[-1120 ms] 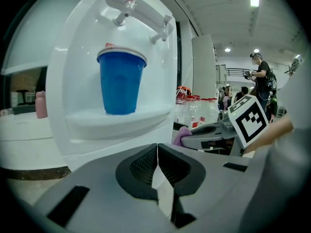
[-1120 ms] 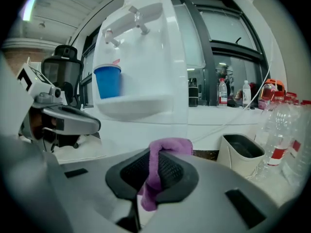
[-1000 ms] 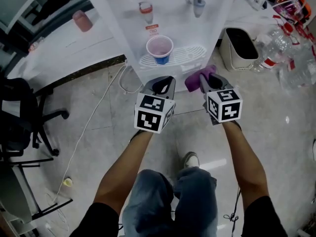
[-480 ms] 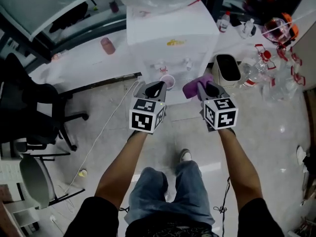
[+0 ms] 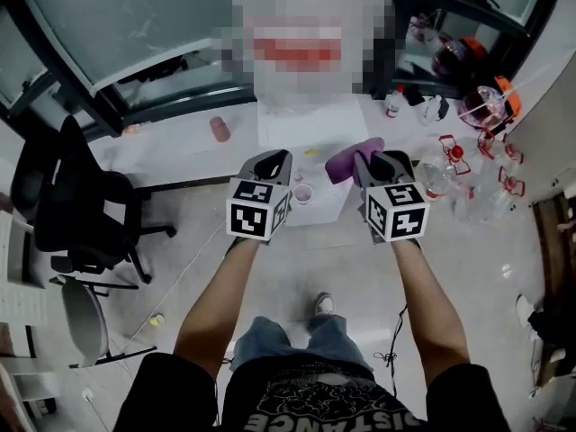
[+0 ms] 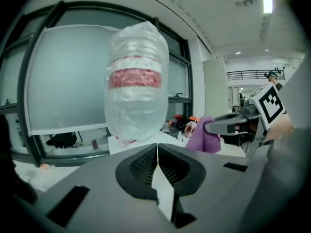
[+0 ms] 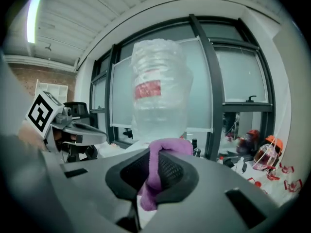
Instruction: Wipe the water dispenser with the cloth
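The white water dispenser (image 5: pixel 310 129) stands ahead of me against the window, and its clear upturned bottle (image 6: pixel 136 89) (image 7: pixel 158 96) has a red label. A pink cup (image 5: pixel 302 193) sits on the tap shelf. My right gripper (image 5: pixel 376 161) (image 7: pixel 154 165) is shut on a purple cloth (image 5: pixel 347 159) (image 7: pixel 156 171) (image 6: pixel 207 138), held near the dispenser's top right. Level with it on the left, my left gripper (image 5: pixel 274 159) (image 6: pixel 157 152) is shut with nothing in it.
A black office chair (image 5: pixel 79 212) stands at the left. Several clear bottles and red-trimmed items (image 5: pixel 475 174) crowd the floor at the right. A pink tumbler (image 5: pixel 220 129) rests on the white ledge left of the dispenser. My own foot (image 5: pixel 321 303) is below.
The view has pulled back and upward, so the dispenser looks smaller and its top shows. Both grippers rose from tap height to the dispenser's top. The cloth stays in the right gripper.
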A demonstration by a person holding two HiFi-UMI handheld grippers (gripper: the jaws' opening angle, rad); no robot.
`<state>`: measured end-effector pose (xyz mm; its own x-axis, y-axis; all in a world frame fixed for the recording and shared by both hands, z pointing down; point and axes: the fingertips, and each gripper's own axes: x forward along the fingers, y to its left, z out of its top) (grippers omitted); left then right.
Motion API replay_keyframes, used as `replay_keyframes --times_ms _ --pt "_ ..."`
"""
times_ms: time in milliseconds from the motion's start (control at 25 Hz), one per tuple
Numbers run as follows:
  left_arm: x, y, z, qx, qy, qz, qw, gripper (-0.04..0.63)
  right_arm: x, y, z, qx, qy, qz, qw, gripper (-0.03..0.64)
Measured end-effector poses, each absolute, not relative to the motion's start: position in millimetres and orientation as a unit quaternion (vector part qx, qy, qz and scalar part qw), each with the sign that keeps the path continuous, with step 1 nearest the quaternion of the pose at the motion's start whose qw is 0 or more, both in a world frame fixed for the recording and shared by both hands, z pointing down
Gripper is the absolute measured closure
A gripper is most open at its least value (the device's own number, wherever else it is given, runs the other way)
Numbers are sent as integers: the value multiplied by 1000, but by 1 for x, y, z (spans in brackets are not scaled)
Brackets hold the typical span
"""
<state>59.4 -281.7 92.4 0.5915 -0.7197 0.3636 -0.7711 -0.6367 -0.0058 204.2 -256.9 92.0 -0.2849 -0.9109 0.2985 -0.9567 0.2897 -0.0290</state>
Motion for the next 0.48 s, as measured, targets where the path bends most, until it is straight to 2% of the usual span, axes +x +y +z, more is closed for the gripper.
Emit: replay_keyframes --times_ms 200,480 --pt "43 -278 48 873 -461 135 80 569 222 -244 34 593 -797 87 74 584" --pt "36 -275 37 853 -500 126 77 569 229 -249 25 574 -811 83 71 584"
